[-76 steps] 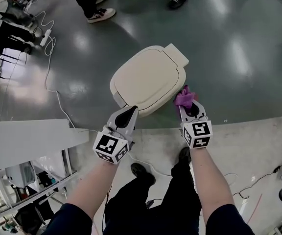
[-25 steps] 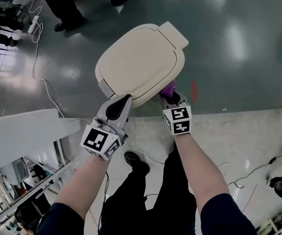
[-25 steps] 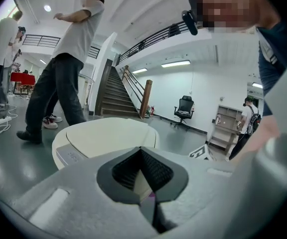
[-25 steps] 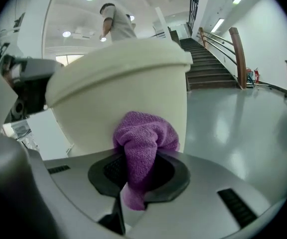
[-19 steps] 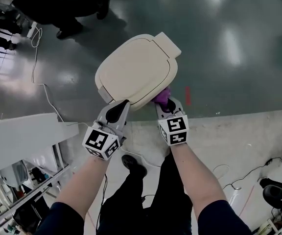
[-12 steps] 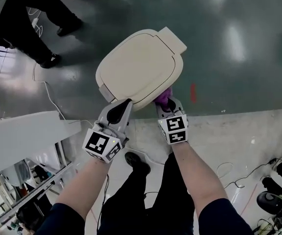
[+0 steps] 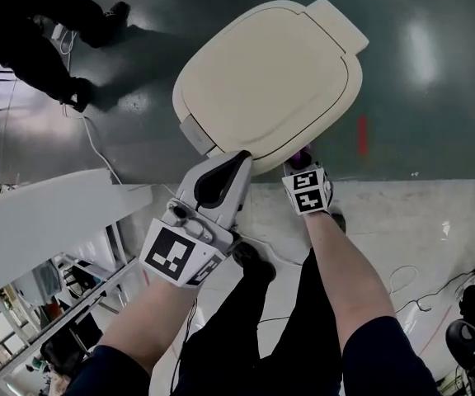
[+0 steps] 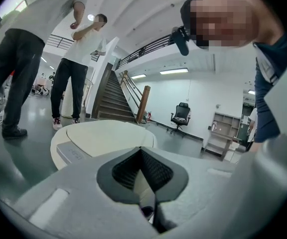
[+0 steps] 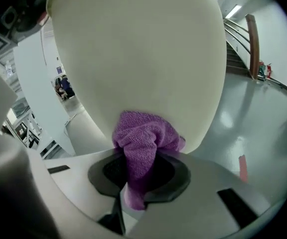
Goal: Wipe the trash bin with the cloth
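Observation:
A cream trash bin with a flat lid (image 7: 270, 81) stands on the dark floor, seen from above. My right gripper (image 7: 302, 160) is tucked under the lid's near rim, shut on a purple cloth (image 7: 303, 153). In the right gripper view the bunched cloth (image 9: 144, 142) presses against the bin's rounded wall (image 9: 138, 54). My left gripper (image 7: 239, 158) is shut with nothing in it, its tips at the lid's near edge beside the hinge block (image 7: 195, 129). In the left gripper view, the left gripper (image 8: 142, 156) points over the lid (image 8: 103, 136).
People stand at the upper left (image 7: 31, 23) beside a white cable (image 7: 97, 147). A red tape mark (image 7: 362, 134) lies on the floor right of the bin. A white ledge (image 7: 48, 217) runs along the left. A staircase (image 8: 116, 101) and an office chair (image 8: 181, 117) are beyond the bin.
The bin now looms larger and higher in the head view. My right gripper has slid further under the lid rim with the cloth. My left gripper is closer to the camera.

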